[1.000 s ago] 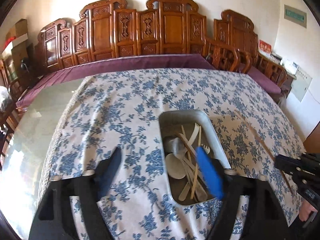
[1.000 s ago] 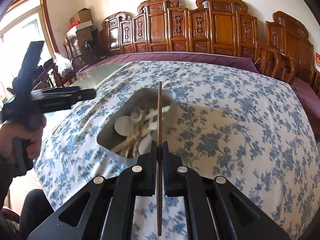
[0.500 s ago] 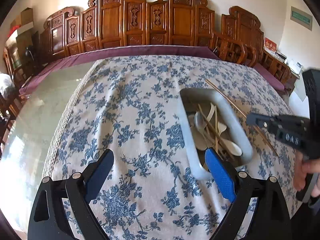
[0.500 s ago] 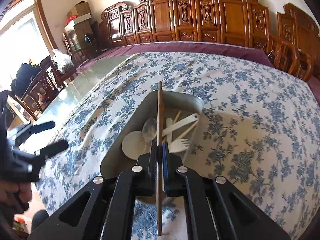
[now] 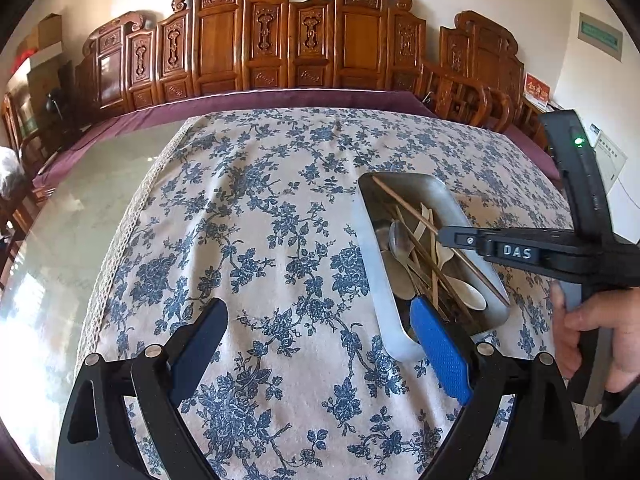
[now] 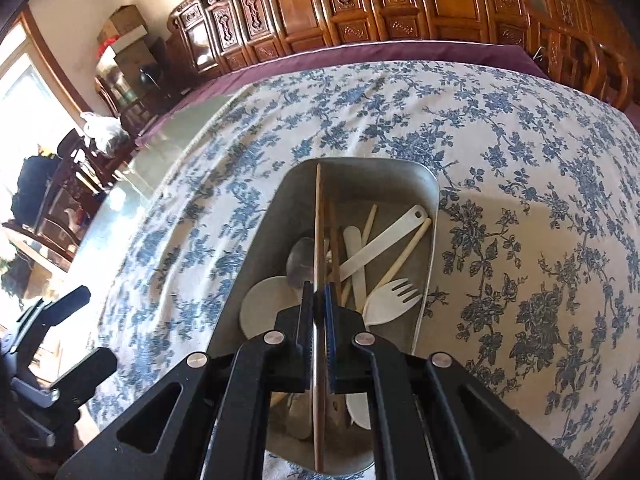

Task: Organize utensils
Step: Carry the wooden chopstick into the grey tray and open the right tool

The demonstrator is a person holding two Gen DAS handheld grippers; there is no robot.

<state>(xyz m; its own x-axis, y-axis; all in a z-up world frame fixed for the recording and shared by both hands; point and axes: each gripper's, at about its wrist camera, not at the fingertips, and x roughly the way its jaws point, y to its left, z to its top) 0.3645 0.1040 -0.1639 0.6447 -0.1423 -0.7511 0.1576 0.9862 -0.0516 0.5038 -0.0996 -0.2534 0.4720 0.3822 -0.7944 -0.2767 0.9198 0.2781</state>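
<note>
A grey metal tray [image 6: 400, 170] [image 5: 376, 240] on the floral cloth holds several spoons, a pale fork [image 6: 394, 298], a metal spoon [image 6: 302, 260] and chopsticks. My right gripper [image 6: 319, 292] hangs directly over the tray, shut on a long wooden chopstick [image 6: 319, 220] that points along the tray's length. In the left wrist view that gripper [image 5: 444, 236] reaches in from the right above the tray, chopstick [image 5: 404, 204] clamped in it. My left gripper [image 5: 316, 324] is open and holds nothing; its right finger pad [image 5: 436, 348] is at the tray's near corner.
The blue-flowered tablecloth [image 5: 260, 240] covers the table; bare glass tabletop [image 5: 72, 216] lies to the left. Carved wooden chairs [image 5: 280, 40] line the far side. A person's hand [image 5: 592, 336] grips the right tool's handle at the right edge.
The right gripper has carried the chopstick from beside the tray to over it and lower. The left gripper shifted left so the tray now lies at its right finger.
</note>
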